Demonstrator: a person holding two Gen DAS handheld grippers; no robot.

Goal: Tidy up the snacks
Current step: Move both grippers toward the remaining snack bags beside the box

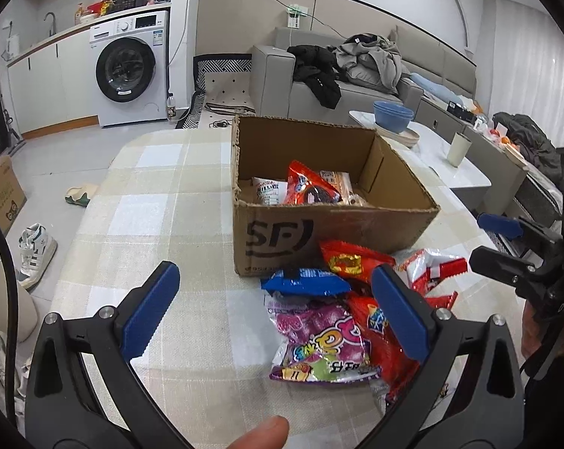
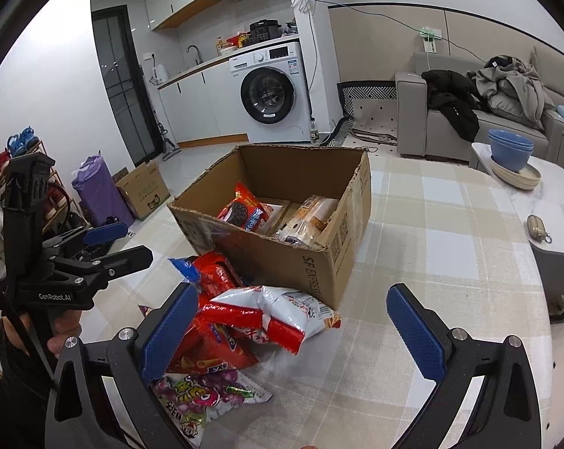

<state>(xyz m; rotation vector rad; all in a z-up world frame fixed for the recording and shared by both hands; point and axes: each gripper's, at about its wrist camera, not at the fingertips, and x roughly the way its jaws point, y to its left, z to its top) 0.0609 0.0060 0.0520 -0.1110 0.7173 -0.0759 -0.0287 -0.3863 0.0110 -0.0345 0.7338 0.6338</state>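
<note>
1. The cardboard box (image 1: 334, 202) stands open on the checked tablecloth (image 1: 162, 202), at about 12 o'clock from both grippers.
2. Inside the box lie a red cookie packet (image 2: 244, 212), a white packet (image 1: 268, 189) at its 9 o'clock in the left wrist view, and a clear-wrapped brown packet (image 2: 311, 220) against the wall at 3 o'clock in the right wrist view.
3. A heap of snack packets lies on the cloth touching the near wall of the box: a blue packet (image 1: 304, 280), a red packet with a gold label (image 1: 351, 260), a white-and-red packet (image 2: 278, 310), a red-orange packet (image 2: 210, 351) and a purple candy bag (image 1: 319, 340).
4. The left gripper (image 1: 278, 318) has its blue pads wide apart and holds nothing; the purple candy bag lies between them, toward the 3 o'clock pad, and the heap spreads under that pad.
5. The right gripper (image 2: 293, 336) also has its pads spread apart and empty; the white-and-red packet lies between them, and the 9 o'clock pad overlaps the red-orange packet.
6. Each gripper shows at the edge of the other's view: the right at 3 o'clock, the left at 9 o'clock.
7. At 2 o'clock of the box in the left wrist view, blue bowls (image 1: 393, 114) sit stacked on a white side table (image 1: 465, 172).
</note>
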